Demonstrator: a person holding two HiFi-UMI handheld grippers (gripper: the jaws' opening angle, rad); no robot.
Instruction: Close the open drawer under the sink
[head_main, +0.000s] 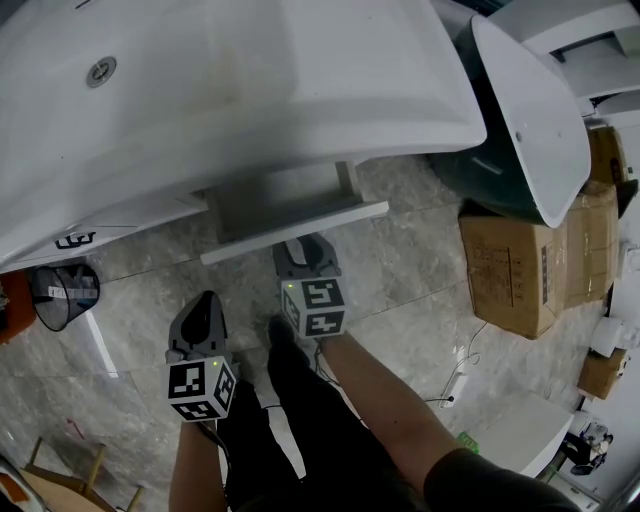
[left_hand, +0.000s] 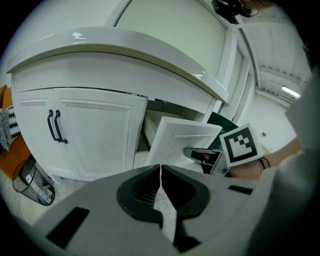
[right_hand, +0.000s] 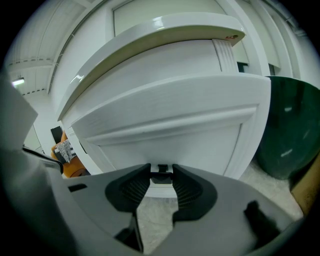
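Under the white sink (head_main: 250, 90) a white drawer (head_main: 295, 232) stands pulled out over the marble floor. My right gripper (head_main: 305, 252) is at the drawer's front. In the right gripper view its jaws (right_hand: 162, 173) are closed on the small dark drawer handle (right_hand: 162, 176) at the lower edge of the panelled front (right_hand: 175, 135). My left gripper (head_main: 207, 305) hangs further back and to the left, off the cabinet, its jaws (left_hand: 160, 167) shut on nothing. The left gripper view shows the open drawer (left_hand: 177, 142) at an angle, with the right gripper (left_hand: 202, 155) against it.
Closed cabinet doors with black handles (left_hand: 56, 126) lie left of the drawer. A wire waste basket (head_main: 62, 293) stands on the floor at left. At right are a dark green tub (head_main: 530, 120) and cardboard boxes (head_main: 530, 270). A power strip (head_main: 455, 380) lies on the floor. The person's legs (head_main: 300, 420) are below.
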